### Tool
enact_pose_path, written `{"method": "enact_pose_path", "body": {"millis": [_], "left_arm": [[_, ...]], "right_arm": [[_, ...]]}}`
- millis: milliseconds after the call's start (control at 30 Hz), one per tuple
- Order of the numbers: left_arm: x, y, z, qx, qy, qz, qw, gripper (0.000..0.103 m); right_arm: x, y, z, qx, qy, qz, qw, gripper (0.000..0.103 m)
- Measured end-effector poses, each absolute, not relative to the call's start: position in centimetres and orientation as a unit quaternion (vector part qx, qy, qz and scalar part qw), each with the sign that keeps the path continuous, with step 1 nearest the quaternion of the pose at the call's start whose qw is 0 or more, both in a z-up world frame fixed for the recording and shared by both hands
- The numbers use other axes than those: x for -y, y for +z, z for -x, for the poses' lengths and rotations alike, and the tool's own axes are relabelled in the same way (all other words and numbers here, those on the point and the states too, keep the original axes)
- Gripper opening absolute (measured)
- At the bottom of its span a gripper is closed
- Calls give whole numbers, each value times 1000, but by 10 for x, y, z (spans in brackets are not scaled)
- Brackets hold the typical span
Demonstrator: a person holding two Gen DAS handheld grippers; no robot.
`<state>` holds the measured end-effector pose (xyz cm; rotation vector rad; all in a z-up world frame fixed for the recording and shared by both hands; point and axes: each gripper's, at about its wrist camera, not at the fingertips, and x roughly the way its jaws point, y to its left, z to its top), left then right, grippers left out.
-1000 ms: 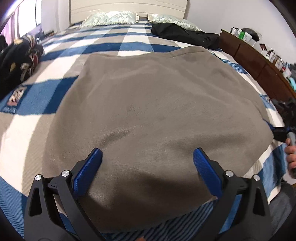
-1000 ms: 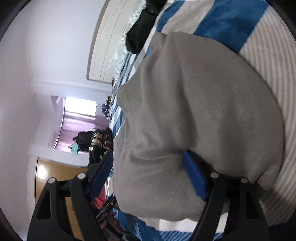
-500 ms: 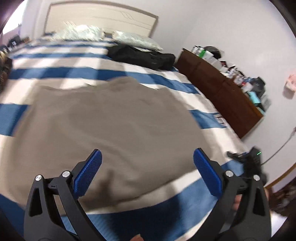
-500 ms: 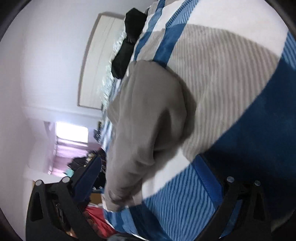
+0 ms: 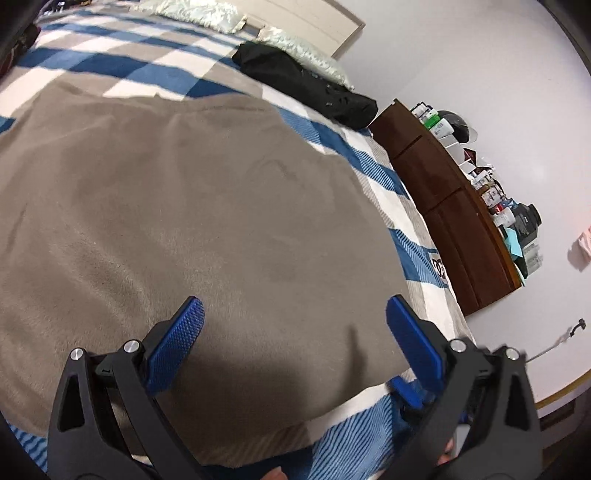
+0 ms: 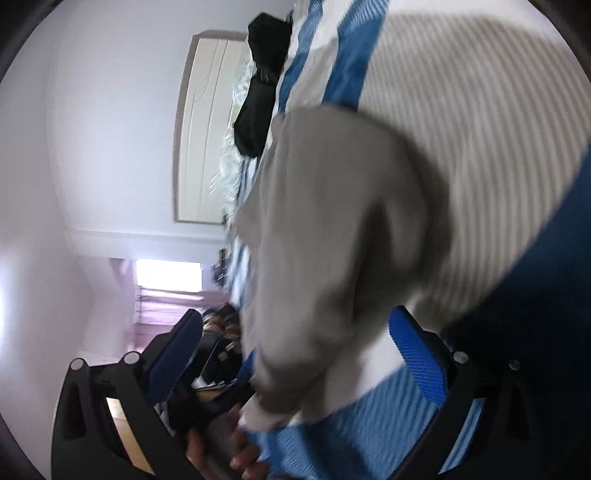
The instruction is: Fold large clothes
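Note:
A large taupe garment [image 5: 192, 206] lies spread flat on the blue, white and grey checked bed cover [image 5: 402, 206]. My left gripper [image 5: 291, 332] hovers open over the garment's near right part, with nothing between its blue pads [image 5: 177, 343]. In the right wrist view, which is rolled sideways, the garment's corner [image 6: 332, 240] lies on the cover in front of my right gripper [image 6: 295, 350]. Its jaws are spread wide and the pads [image 6: 417, 354] press on nothing. A hand [image 6: 225, 450] shows low in that view.
A black garment [image 5: 306, 85] lies near the pillows [image 5: 192, 11] and headboard. A brown dresser [image 5: 443, 206] crowded with small items stands along the bed's right side. A window with purple curtains [image 6: 166, 280] and a dark clothes pile show beyond the bed.
My left gripper swung right toward the garment's near right corner. My right gripper's jaws spread wide, let the garment's edge go and drew back from it.

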<state>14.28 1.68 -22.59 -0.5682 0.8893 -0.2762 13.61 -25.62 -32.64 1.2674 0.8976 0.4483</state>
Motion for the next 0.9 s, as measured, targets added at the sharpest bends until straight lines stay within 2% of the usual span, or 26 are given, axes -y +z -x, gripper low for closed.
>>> {"method": "enact_pose_path", "body": {"millis": [200,433,633,733,800,833,867,900], "left_arm": [[-20,-227,-146,-422,-136,289,849,97],[-25,-228,-142,-424,-145,303,841,97],[-24,-241,-140,-435,-158,305,832,97],[-22,-247,-141,-446,-159,292,831,97],[-20,-245,-140,-448,-161,284,832,97],[-20,-244,-140,-448,-164,282,832,97],[-24,-241,-138,-448,-166,284,831,97],[-26,-238,-137,-447,-166,287,831,97]], "right_arm": [[247,-347,-152,-398,175,-580,689,99],[252,-330,-182,-372,173,-587,698,99],[240,-325,-228,-434,163,-534,707,100],[229,-304,-239,-454,161,-497,722,99],[221,-285,-241,-452,162,-463,745,91],[216,-279,-241,-452,161,-449,754,73],[211,-271,-241,-456,157,-427,765,47],[205,-262,-242,-456,163,-403,777,46]]}}
